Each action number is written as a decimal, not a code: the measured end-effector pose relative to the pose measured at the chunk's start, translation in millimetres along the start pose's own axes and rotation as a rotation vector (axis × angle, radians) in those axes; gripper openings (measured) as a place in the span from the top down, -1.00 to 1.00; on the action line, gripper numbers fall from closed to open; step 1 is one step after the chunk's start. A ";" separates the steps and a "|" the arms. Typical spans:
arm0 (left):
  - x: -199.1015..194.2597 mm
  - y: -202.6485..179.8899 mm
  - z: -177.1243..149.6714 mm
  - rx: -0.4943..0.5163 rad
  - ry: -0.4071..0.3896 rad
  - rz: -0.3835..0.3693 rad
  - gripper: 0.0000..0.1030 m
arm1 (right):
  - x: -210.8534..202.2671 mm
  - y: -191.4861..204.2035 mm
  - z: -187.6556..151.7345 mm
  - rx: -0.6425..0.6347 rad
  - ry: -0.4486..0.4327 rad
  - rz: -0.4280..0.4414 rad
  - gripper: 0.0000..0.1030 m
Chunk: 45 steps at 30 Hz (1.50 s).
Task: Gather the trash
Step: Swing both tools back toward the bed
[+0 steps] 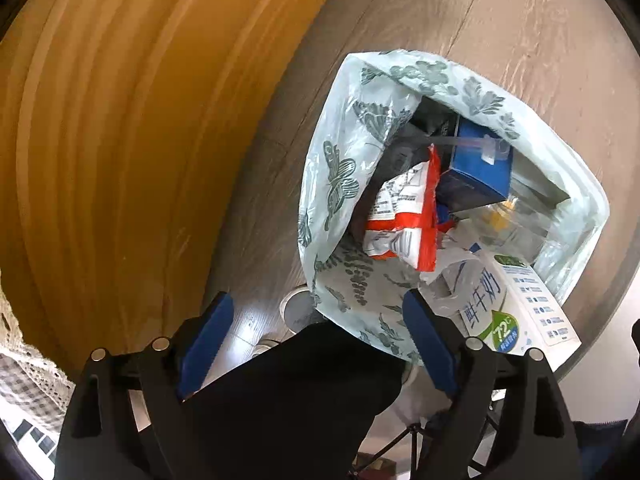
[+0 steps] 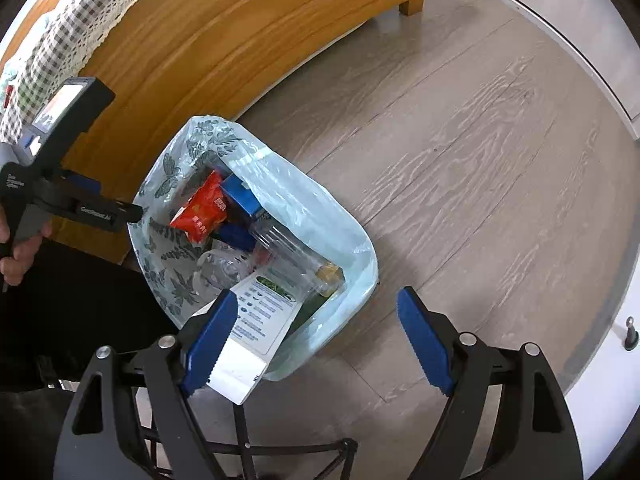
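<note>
Inside, patterned trash bag, crowded wrappers

Floor: grey wood-grain planks.
On it you have one lined trash bin, leaf-printed bag over its rim, just beside the wooden furniture panel at far left.

Black tool frames carry blue serrated pads and silver screws.

Grey wood-grain floor is seen right; an orange wooden cabinet under checked cloth left
</note>
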State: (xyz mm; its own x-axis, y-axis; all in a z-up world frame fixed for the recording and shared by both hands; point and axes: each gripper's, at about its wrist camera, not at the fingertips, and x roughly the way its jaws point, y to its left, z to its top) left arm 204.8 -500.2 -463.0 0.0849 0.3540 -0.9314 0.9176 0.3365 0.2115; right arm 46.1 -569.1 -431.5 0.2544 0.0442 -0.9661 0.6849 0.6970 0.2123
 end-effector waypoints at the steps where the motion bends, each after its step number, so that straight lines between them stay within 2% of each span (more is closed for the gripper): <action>1: -4.5 -1.7 -1.6 0.004 -0.015 0.005 -0.61 | 0.0 0.5 -0.6 0.001 -0.005 0.000 -0.53; 6: -30.4 -5.9 -7.9 0.023 -0.091 -0.026 -0.62 | -9.9 6.2 3.7 -0.018 -0.010 -0.026 -0.53; 11: -83.9 13.8 -14.6 -0.013 -0.268 -0.052 -0.62 | -29.3 23.6 17.7 -0.067 -0.026 -0.070 -0.53; 13: -112.7 29.5 -20.7 -0.046 -0.360 -0.087 -0.62 | -39.0 34.4 25.7 -0.098 -0.039 -0.090 -0.53; 16: -169.1 68.8 -43.3 -0.118 -0.566 -0.187 -0.62 | -60.3 58.1 42.5 -0.149 -0.088 -0.103 -0.53; 19: -201.2 119.3 -73.0 -0.200 -0.741 -0.204 -0.65 | -85.4 90.0 61.2 -0.205 -0.163 -0.101 -0.53; 22: -218.1 175.6 -103.2 -0.307 -0.859 -0.229 -0.65 | -108.2 123.2 78.9 -0.249 -0.260 -0.091 -0.53; 25: -228.3 245.3 -137.6 -0.431 -0.949 -0.257 -0.65 | -130.7 160.7 95.0 -0.279 -0.381 -0.031 -0.53; 26: -229.6 263.2 -146.3 -0.464 -0.966 -0.252 -0.65 | -137.2 176.3 101.1 -0.298 -0.421 -0.016 -0.54; 27: -226.9 277.9 -155.0 -0.497 -0.983 -0.244 -0.65 | -142.5 191.2 107.2 -0.318 -0.457 -0.016 -0.70; 28: -226.4 300.6 -166.0 -0.541 -1.006 -0.232 -0.65 | -147.5 203.7 112.8 -0.332 -0.491 -0.017 -0.73; 33: -194.3 403.4 -219.4 -0.794 -1.081 -0.223 -0.65 | -165.9 282.4 144.7 -0.384 -0.608 0.017 -0.73; 35: -181.6 449.7 -239.0 -0.937 -1.057 -0.237 -0.65 | -174.0 318.5 154.4 -0.417 -0.657 0.067 -0.73; 37: -166.9 492.9 -253.1 -1.048 -0.972 -0.204 -0.65 | -182.4 363.9 171.3 -0.459 -0.687 0.160 -0.73; 39: -161.2 522.0 -264.9 -1.091 -0.945 -0.192 -0.65 | -182.0 419.2 192.3 -0.528 -0.668 0.202 -0.83; 40: -152.8 542.1 -273.4 -1.098 -0.960 -0.206 -0.66 | -177.5 444.6 200.7 -0.555 -0.639 0.196 -0.84; 42: -137.4 564.2 -284.0 -1.146 -0.968 -0.195 -0.66 | -157.0 501.9 227.0 -0.588 -0.517 0.151 -0.84; 44: -112.6 590.3 -293.7 -1.254 -0.882 -0.194 -0.66 | -129.8 568.6 253.8 -0.657 -0.404 0.145 -0.84; 45: -104.5 597.7 -295.8 -1.287 -0.849 -0.217 -0.66 | -123.9 588.7 258.9 -0.676 -0.405 0.122 -0.84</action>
State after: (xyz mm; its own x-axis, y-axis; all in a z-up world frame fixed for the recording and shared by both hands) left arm 629.6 -77.9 -151.6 0.5940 -0.2288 -0.7713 0.0397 0.9659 -0.2559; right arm 594.5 -349.6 -148.8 0.6185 -0.0248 -0.7854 0.1064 0.9929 0.0524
